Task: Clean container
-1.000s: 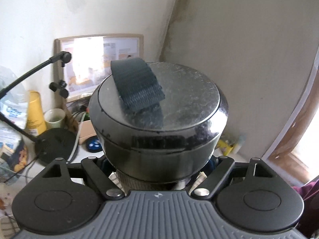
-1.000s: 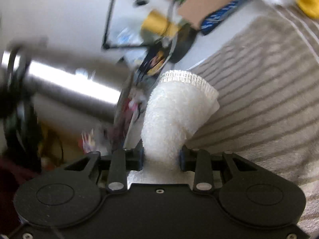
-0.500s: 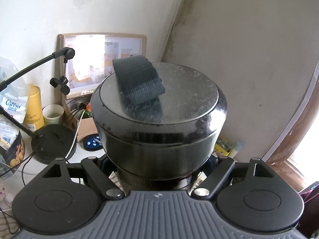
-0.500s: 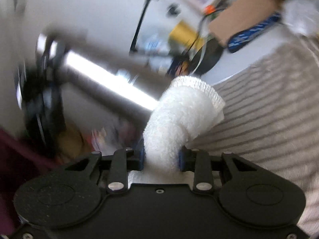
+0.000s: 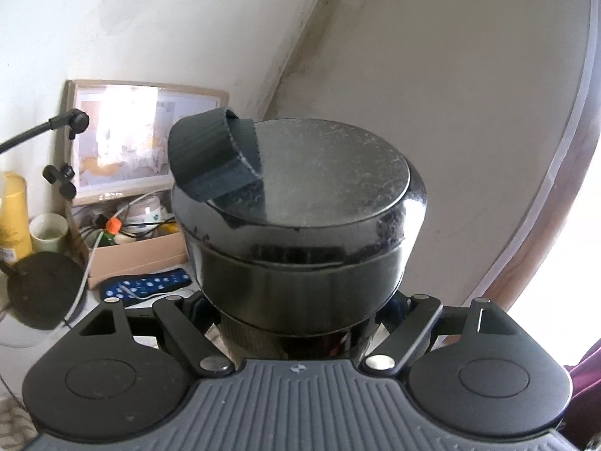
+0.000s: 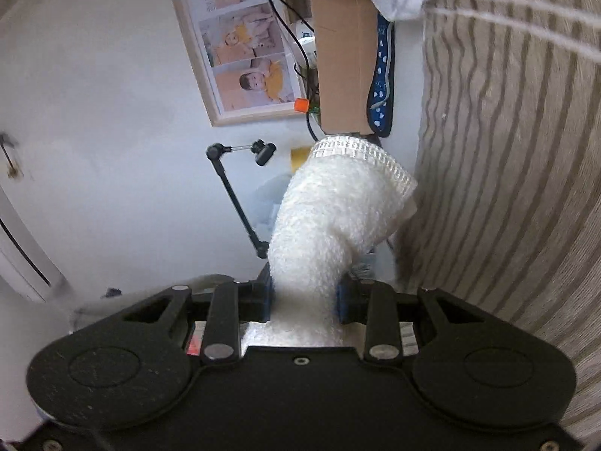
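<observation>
The container, a tall flask with a glossy black lid, filled the middle of the left wrist view. It stood clamped between the jaws of the left gripper, which were spread wide around the ribbed neck just below the lid. Its steel-looking body was hidden below the jaws.

Handling, judged: rigid, probably metal, fairly heavy if filled, and slick on the polished lid. The ribbed band at the neck looked the surest place to hold, and that was where the jaws sat. The flat lid top was scuffed and dusty grey, so it seemed the part most in need of wiping. A dark webbing strap lay looped over the far left edge of the lid; soft and floppy, it would likely shift under a wipe and have to be worked around.

The right gripper was closed on a rolled white towel, pads pressing both sides of the roll. The towel looked soft, light and springy, its free end sticking forward and curling right, with a woven border at the tip. The container did not show in the right wrist view.

Writing: none readable on container, lid or towel. A framed picture on the wall showed photographs only. The yellow canister at far left was too cropped to read.
</observation>
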